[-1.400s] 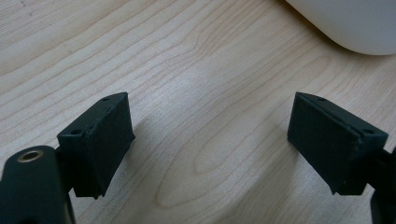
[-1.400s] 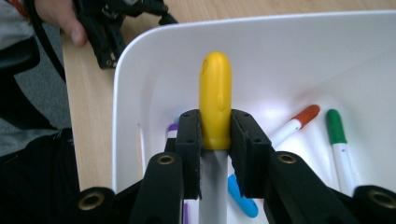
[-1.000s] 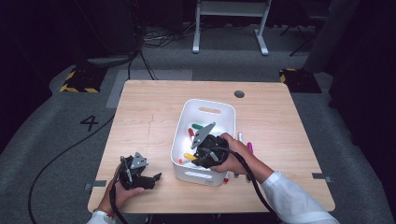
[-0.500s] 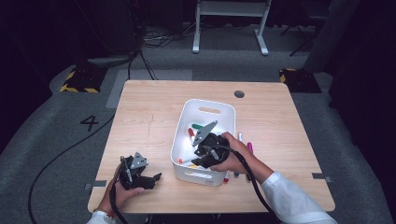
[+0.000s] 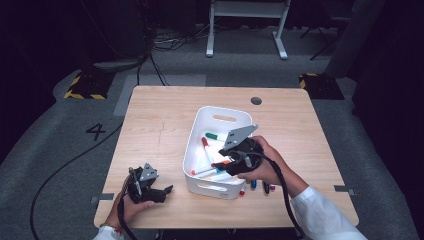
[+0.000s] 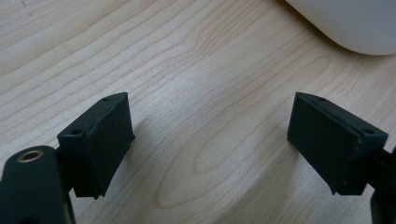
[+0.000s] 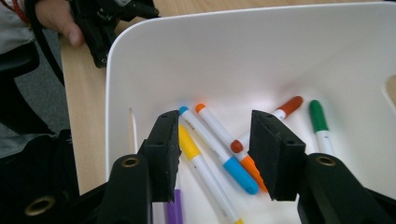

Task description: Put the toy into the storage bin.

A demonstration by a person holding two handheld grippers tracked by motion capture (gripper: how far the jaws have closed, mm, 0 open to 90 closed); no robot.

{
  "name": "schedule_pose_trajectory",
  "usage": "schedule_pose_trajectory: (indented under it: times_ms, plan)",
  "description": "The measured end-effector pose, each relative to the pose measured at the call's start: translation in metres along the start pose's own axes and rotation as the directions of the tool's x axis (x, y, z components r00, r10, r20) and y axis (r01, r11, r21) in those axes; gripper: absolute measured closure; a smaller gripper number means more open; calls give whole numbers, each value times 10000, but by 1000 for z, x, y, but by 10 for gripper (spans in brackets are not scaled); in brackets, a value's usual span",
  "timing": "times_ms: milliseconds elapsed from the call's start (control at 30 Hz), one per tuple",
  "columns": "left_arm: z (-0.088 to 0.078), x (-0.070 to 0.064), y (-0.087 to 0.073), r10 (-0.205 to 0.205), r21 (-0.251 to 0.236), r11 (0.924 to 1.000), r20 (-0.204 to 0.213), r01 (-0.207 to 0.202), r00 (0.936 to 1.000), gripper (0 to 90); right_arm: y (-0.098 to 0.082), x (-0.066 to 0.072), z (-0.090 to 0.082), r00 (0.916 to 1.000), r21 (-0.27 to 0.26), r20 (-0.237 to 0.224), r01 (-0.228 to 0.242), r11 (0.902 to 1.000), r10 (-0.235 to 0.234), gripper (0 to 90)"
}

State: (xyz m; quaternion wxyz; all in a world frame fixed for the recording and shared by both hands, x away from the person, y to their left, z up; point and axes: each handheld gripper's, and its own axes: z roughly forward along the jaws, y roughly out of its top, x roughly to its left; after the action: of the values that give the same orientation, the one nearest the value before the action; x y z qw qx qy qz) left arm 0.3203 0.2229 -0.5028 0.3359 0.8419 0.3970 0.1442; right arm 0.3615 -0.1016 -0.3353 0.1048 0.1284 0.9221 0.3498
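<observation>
1. White plastic bin, rounded corners and slot handles, sits right of centre on the pale wooden table.
2. In the bin: marker pens lying loose, among them a blue-capped marker, a yellow-capped marker, an orange-capped marker, a red-brown-capped marker and a green-capped marker.
3. Right gripper hangs over the bin's near end, jaws pointing into it. The jaws have just been opening; they stand partly apart, nothing pinched, markers lying below the gap.
4. A few more markers lie on the table just beside the bin's near right corner, under the right hand.
5. Left gripper rests at the table's near left edge, apart from the bin, jaws wide and empty over bare wood.
</observation>
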Motion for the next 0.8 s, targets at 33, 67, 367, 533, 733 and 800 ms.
schedule_pose_trajectory:
  times_ms: [33,67,367,533,733,800]
  plan:
    - [0,0,0,-4,-3,10000,0,4,10000,142,-1,0,-4,9999,-108,128,-97,9999,99,510]
    - [0,0,0,-5,-4,10000,2,5,10000,142,-4,-2,-11,9995,-313,266,-145,9994,154,504]
    - [0,0,0,-7,-3,10000,3,7,10000,142,-33,-13,-53,9851,-1212,1601,-433,9917,626,453]
    - [0,0,0,-15,-7,10000,14,15,10000,142,-54,-18,-67,9732,-1369,2095,-665,9883,945,431]
    - [0,0,0,-21,-9,10000,16,21,10000,142,-80,-24,-76,9528,-1583,2582,-1212,9799,1595,426]
    - [0,0,0,-32,-8,10000,10,32,10000,141,-90,-27,-75,9442,-1486,2774,-1403,9789,1774,426]
